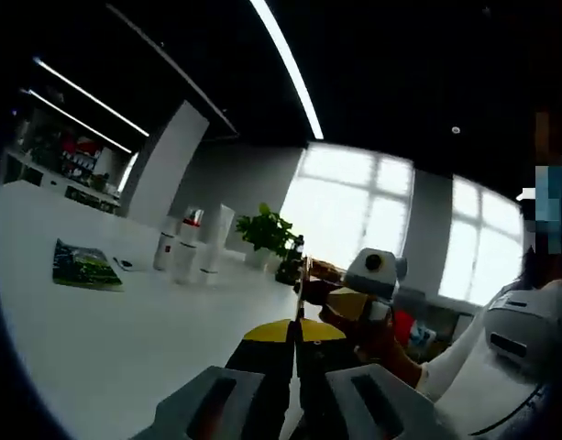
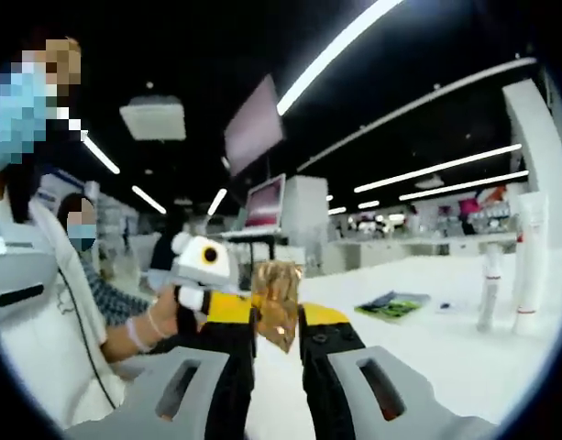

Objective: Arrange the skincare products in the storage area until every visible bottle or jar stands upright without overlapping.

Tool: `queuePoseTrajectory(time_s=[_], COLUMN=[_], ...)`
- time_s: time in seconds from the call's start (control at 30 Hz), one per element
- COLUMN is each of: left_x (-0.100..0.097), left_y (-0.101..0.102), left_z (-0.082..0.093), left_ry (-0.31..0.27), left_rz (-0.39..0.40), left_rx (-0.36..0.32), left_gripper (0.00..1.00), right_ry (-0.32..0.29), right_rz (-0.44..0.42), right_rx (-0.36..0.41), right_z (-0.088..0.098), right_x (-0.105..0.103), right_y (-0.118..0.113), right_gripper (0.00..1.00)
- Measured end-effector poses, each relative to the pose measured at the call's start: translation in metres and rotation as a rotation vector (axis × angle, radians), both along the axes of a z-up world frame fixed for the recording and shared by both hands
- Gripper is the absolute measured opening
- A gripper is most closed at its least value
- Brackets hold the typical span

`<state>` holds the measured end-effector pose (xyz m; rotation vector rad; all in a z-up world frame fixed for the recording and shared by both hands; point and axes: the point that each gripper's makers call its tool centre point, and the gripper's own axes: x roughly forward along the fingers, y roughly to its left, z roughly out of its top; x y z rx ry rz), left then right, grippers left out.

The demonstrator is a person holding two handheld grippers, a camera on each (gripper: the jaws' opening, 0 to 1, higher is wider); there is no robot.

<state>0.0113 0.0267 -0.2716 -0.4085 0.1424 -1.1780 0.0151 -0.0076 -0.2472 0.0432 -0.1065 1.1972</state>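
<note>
My left gripper [image 1: 296, 341] has its jaws pressed together with nothing between them. My right gripper [image 2: 277, 335] clamps a crinkled gold packet [image 2: 278, 302] that sticks up above its tips; in the left gripper view the right gripper [image 1: 310, 286] sits just beyond my left tips. Far ahead and left of the left jaws, white skincare bottles [image 1: 191, 246] stand upright on the white table [image 1: 97, 339], a green booklet [image 1: 82, 264] left of them, a potted plant [image 1: 267, 234] right.
</note>
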Motion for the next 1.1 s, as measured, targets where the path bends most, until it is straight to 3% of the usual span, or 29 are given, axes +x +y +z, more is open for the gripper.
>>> queuePoseTrajectory(time_s=[0.1, 0.17, 0.33, 0.43, 0.5, 0.53, 0.7, 0.8, 1.1], left_x=[-0.002, -0.003, -0.005, -0.006, -0.005, -0.004, -0.002, 0.0, 0.001], left_y=[0.004, 0.005, 0.005, 0.005, 0.005, 0.005, 0.004, 0.004, 0.008], left_z=[0.005, 0.007, 0.01, 0.009, 0.007, 0.006, 0.005, 0.005, 0.007], left_ry=[0.004, 0.008, 0.007, 0.01, 0.014, 0.018, -0.001, -0.016, 0.017], left_rz=[-0.015, -0.017, -0.021, -0.019, -0.015, -0.013, 0.013, 0.036, 0.02], left_rx=[-0.036, -0.053, -0.069, -0.066, -0.061, -0.059, -0.044, -0.035, -0.082], left_gripper=[0.0, 0.0, 0.0, 0.0, 0.0, 0.0, 0.01, 0.03, 0.03], right_ry=[0.043, 0.108, 0.157, 0.151, 0.171, 0.209, 0.244, 0.292, 0.316], right_rz=[0.033, 0.056, 0.053, 0.05, 0.058, 0.065, 0.074, 0.091, 0.103], right_rx=[0.036, 0.082, 0.108, 0.107, 0.117, 0.13, 0.156, 0.217, 0.281], right_z=[-0.002, -0.002, -0.005, -0.006, -0.006, -0.006, -0.007, -0.002, 0.004], right_x=[-0.002, -0.003, 0.0, -0.001, -0.003, -0.002, -0.001, 0.001, 0.002], right_y=[0.001, -0.001, -0.003, -0.003, -0.003, -0.003, -0.004, -0.007, -0.015], right_gripper=[0.17, 0.14, 0.01, 0.01, 0.0, 0.0, 0.0, 0.0, 0.0])
